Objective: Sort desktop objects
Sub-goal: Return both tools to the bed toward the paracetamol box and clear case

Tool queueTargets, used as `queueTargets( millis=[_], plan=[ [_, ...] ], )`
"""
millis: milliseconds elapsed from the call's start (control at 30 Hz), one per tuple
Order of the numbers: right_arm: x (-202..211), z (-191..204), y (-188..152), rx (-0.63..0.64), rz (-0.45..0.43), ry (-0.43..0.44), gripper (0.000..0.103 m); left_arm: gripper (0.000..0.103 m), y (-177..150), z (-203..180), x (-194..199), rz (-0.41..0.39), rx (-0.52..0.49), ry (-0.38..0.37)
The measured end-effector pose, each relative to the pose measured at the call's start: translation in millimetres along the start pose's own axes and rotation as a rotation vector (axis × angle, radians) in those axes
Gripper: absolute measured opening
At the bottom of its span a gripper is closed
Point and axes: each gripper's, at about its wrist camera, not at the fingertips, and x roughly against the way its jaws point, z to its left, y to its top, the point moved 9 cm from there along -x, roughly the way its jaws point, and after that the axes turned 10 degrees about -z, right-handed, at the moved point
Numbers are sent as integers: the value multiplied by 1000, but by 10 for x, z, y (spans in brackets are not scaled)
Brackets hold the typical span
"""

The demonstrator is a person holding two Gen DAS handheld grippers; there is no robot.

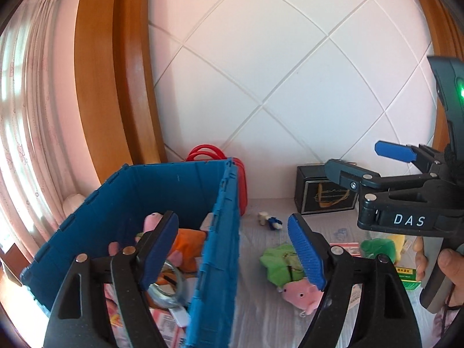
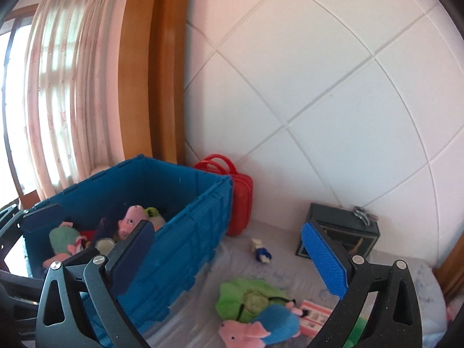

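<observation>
Pink pig plush [image 2: 246, 329] on desktop, right of blue bin [image 2: 185, 249], lying lengthwise left-right.
Right gripper [image 2: 232, 261] nearer, above it, jaws wide, empty; left gripper [image 1: 235, 252] wide, empty, straddling the bin's wall.

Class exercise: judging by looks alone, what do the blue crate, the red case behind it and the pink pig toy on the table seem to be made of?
Blue crate: probably rigid moulded plastic, matte, with ribbed walls and a notched rim.
Red case: likely hard, fairly glossy plastic, with smooth moulded panels and loop handles.
Pink pig toy: soft plush fabric, with a fuzzy surface and a limp, stuffed shape.

Plush toys [image 2: 130, 220] in crate [image 2: 185, 249]
</observation>
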Motion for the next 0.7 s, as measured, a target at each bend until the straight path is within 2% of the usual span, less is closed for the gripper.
queueTargets(
  millis=[300, 500, 700],
  plan=[
    [396, -827, -713, -40, 52, -128, 103, 79, -481, -572, -115, 46, 60, -82],
    [555, -1475, -1533, -88, 165, -236, 103, 79, -994, -882, -349, 113, 56, -114],
    [736, -2053, -2359, -171, 289, -324, 103, 79, -1573, -1143, -645, 234, 49, -134]
  ],
)
